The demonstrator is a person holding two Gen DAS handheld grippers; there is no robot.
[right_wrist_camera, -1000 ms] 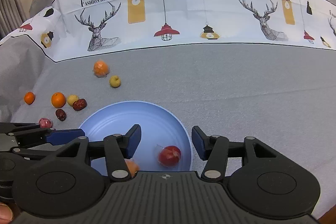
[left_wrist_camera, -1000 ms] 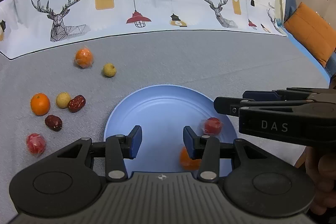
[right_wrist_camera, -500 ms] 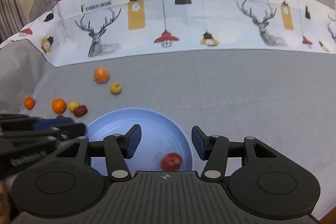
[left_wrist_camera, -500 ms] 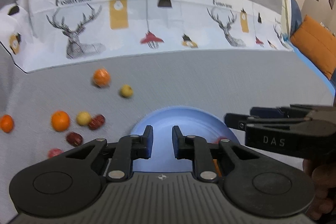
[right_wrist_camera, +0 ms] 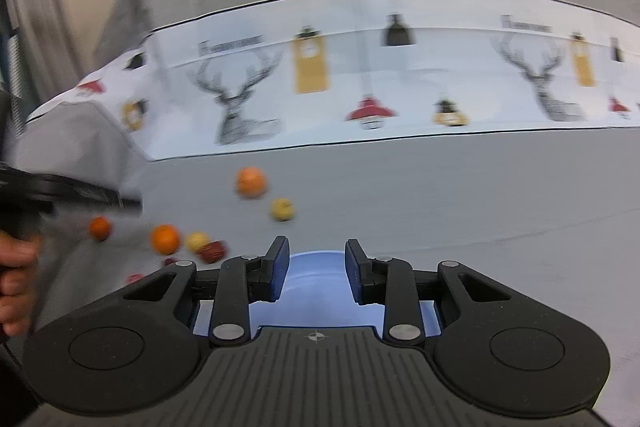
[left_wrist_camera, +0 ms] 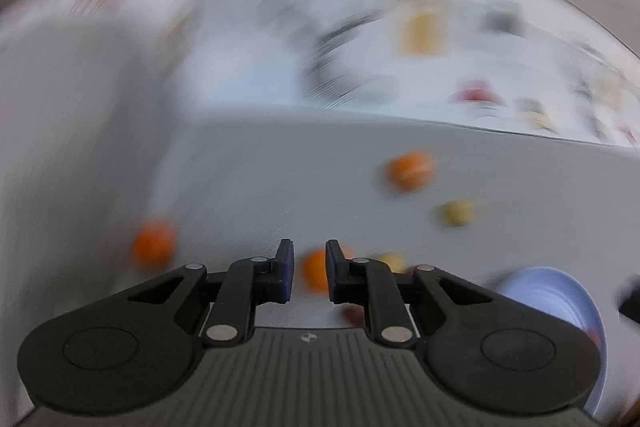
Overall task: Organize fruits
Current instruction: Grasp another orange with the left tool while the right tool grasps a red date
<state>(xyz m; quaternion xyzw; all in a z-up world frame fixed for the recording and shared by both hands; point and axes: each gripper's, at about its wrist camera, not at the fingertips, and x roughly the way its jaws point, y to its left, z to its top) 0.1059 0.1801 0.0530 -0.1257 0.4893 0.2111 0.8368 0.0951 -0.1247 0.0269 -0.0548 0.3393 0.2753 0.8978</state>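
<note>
The left wrist view is heavily blurred. My left gripper (left_wrist_camera: 307, 273) is open with a narrow gap and empty; an orange (left_wrist_camera: 314, 269) on the grey cloth shows through the gap, farther off. Another orange (left_wrist_camera: 154, 243) lies to its left, a third (left_wrist_camera: 410, 171) and a yellow fruit (left_wrist_camera: 458, 213) farther right. The blue plate (left_wrist_camera: 560, 291) is at the right edge. My right gripper (right_wrist_camera: 313, 269) is open and empty above the blue plate (right_wrist_camera: 316, 263). Oranges (right_wrist_camera: 165, 239) (right_wrist_camera: 251, 182), a yellow fruit (right_wrist_camera: 282, 209) and a red date (right_wrist_camera: 213, 251) lie left of it.
A grey cloth (right_wrist_camera: 480, 207) covers the table, with a white printed band (right_wrist_camera: 360, 87) of deer and lamps at the back. The left gripper and the hand holding it (right_wrist_camera: 16, 267) show at the left edge of the right wrist view.
My left gripper has swung fast to the left, off the plate and toward the loose fruits. My right gripper has drawn back and narrowed a little; the plate's fruits are now hidden under it.
</note>
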